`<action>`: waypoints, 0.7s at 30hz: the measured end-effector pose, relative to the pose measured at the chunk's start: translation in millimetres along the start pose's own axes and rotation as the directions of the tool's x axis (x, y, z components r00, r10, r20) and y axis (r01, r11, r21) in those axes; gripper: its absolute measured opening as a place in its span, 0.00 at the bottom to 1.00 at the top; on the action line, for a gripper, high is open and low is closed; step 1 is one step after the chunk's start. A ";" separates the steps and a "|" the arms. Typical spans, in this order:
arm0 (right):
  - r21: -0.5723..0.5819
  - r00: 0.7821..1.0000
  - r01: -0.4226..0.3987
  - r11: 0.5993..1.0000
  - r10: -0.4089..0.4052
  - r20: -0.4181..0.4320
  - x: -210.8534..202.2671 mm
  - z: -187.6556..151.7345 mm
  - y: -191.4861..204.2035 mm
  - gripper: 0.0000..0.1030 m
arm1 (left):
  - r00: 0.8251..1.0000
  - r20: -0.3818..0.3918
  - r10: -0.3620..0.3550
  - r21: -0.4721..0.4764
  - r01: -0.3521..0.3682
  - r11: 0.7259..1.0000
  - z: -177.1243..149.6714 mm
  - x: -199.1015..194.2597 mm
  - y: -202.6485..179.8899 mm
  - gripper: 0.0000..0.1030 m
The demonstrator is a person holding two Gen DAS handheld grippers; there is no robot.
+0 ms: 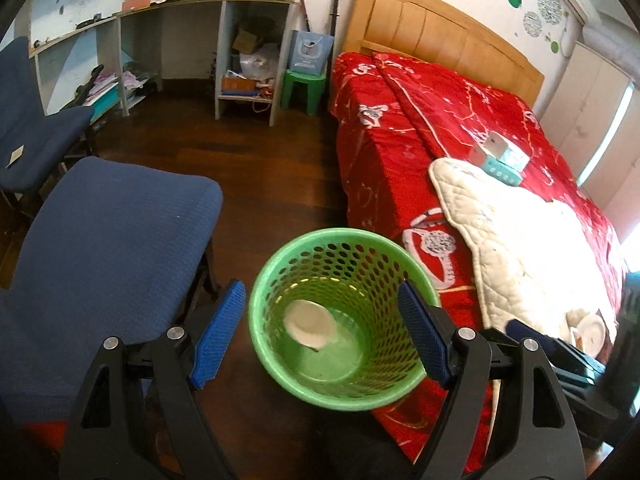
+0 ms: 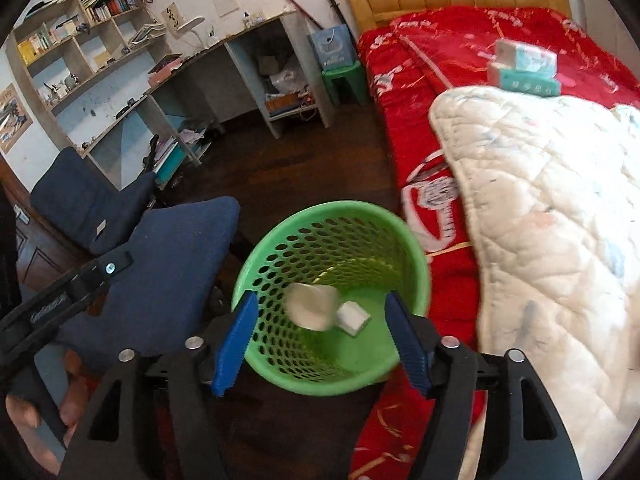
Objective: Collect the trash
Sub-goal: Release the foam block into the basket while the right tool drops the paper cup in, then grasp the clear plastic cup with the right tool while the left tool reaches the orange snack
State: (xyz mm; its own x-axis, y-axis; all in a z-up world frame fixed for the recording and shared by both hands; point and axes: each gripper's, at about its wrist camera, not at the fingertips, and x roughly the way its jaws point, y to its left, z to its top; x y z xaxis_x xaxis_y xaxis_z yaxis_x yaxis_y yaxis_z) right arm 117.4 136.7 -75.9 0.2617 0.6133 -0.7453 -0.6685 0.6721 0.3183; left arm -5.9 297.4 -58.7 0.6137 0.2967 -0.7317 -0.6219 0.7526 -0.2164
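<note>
A green mesh basket (image 1: 340, 236) stands on the dark floor between a blue chair and the bed. A white round lid (image 1: 310, 324) lies at its bottom. My left gripper (image 1: 320, 288) hovers open over the basket with nothing between its fingers. In the right wrist view my right gripper (image 2: 321, 298) also stands open above the basket (image 2: 336, 206). A small white box (image 2: 352, 318) sits free inside the basket beside the lid (image 2: 308, 308), touched by neither pad. The left gripper's black arm (image 2: 72, 280) shows at the left edge, held by a hand (image 2: 24, 412).
A blue chair (image 1: 108, 240) is close on the left. A bed with a red cover (image 1: 400, 152) and a white quilt (image 1: 520, 248) is on the right. Teal tissue boxes (image 1: 502, 156) lie on the bed. A cluttered desk (image 1: 240, 60) and a green stool (image 1: 304, 88) line the far wall.
</note>
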 end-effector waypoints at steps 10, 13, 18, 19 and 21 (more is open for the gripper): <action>0.076 0.987 0.142 0.987 -0.147 0.068 -82.7 -44.5 -59.6 0.79 | 0.997 -0.020 -0.081 0.071 0.082 0.994 -15.3 -5.3 -53.4 0.75; 0.123 0.977 0.185 0.975 -0.196 0.083 -109.0 -61.0 -83.3 0.80 | 0.994 -0.029 -0.106 0.092 0.108 0.990 -19.6 -7.1 -69.1 0.75; 0.171 0.939 0.304 0.937 -0.325 0.115 -156.5 -87.0 -119.5 0.80 | 0.990 -0.046 -0.136 0.134 0.141 0.981 -27.7 -9.2 -97.3 0.75; 0.179 0.932 0.319 0.930 -0.343 0.117 -162.2 -90.6 -125.0 0.80 | 0.989 -0.048 -0.140 0.140 0.146 0.979 -28.5 -9.4 -101.1 0.75; 0.210 0.914 0.357 0.910 -0.387 0.121 -178.6 -100.5 -142.0 0.80 | 0.987 -0.056 -0.149 0.156 0.156 0.975 -31.7 -9.6 -110.9 0.75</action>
State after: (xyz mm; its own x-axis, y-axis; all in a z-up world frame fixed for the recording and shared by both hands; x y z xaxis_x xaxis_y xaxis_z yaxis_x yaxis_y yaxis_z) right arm 95.7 -109.9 -46.9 0.5817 0.3509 -0.7339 -0.3687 0.9179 0.1466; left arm 41.8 192.4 -48.2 0.6711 0.1483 -0.7264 -0.4355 0.8718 -0.2243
